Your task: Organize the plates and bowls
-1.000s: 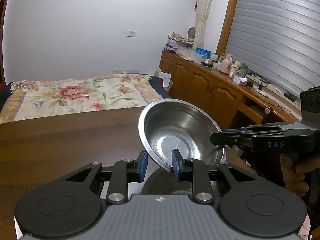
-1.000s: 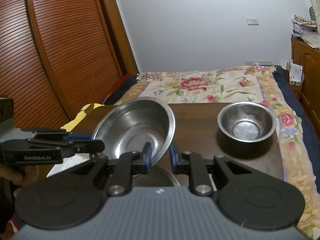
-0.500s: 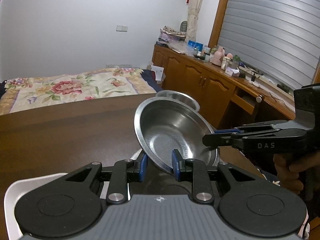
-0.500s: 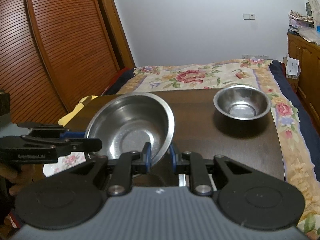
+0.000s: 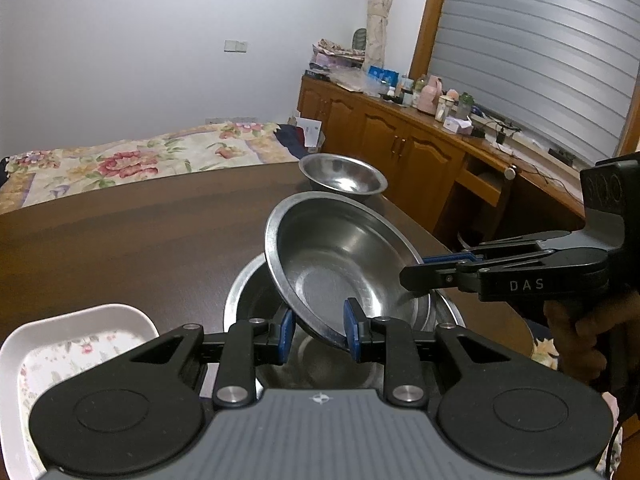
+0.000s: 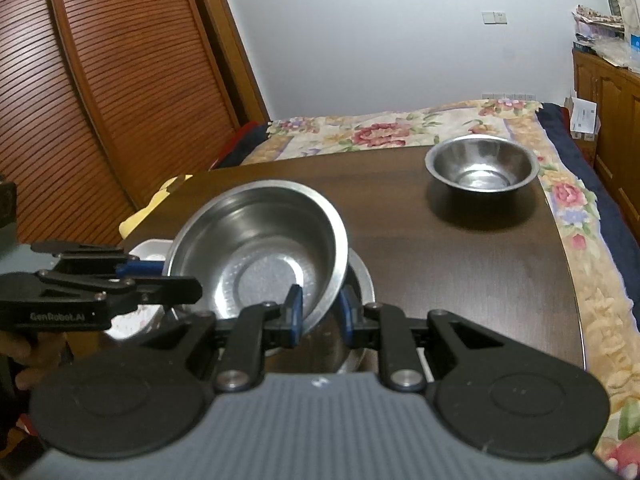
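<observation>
Steel bowl (image 5: pixel 340 264), pinched at opposite rims by your left claw (image 5: pixel 318 330) and right claw (image 6: pixel 318 312), hangs tilted. The larger bowl (image 5: pixel 244 300) lies directly beneath it.

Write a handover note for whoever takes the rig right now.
Left gripper: shut on the near rim of the held bowl.
Right gripper: shut on the opposite rim of that bowl.
The held bowl hangs tilted just above the big bowl on the table.
A small bowl stands alone at the far corner; a white dish sits beside the big bowl.
Done: bowl lifted over the stack.
Left: set it in, release, probably fetch the small bowl.
</observation>
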Tool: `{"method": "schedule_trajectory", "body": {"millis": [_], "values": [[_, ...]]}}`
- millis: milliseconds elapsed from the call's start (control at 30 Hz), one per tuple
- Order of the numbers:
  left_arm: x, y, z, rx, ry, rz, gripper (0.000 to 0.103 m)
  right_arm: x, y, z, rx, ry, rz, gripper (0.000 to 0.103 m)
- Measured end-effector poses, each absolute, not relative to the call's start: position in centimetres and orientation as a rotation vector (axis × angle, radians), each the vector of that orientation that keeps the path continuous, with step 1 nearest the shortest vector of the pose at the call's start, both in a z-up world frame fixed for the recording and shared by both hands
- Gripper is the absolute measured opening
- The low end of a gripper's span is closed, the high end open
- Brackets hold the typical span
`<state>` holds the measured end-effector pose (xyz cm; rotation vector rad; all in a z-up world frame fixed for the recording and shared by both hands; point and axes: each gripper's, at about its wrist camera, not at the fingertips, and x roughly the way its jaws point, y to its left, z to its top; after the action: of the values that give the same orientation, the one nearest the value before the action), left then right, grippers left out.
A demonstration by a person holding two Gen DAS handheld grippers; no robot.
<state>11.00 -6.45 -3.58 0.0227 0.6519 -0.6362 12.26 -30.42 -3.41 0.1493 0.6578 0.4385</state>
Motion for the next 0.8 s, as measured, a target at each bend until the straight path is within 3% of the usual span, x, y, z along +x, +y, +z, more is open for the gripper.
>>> {"method": "schedule_trajectory", "body": {"millis": [800], "values": [[10.6,-8.0,-5.6,0.25,0.584,-0.536,0.024,10.7,-28.1,-4.0,-0.102,0.628,0.406,0.02]]}}
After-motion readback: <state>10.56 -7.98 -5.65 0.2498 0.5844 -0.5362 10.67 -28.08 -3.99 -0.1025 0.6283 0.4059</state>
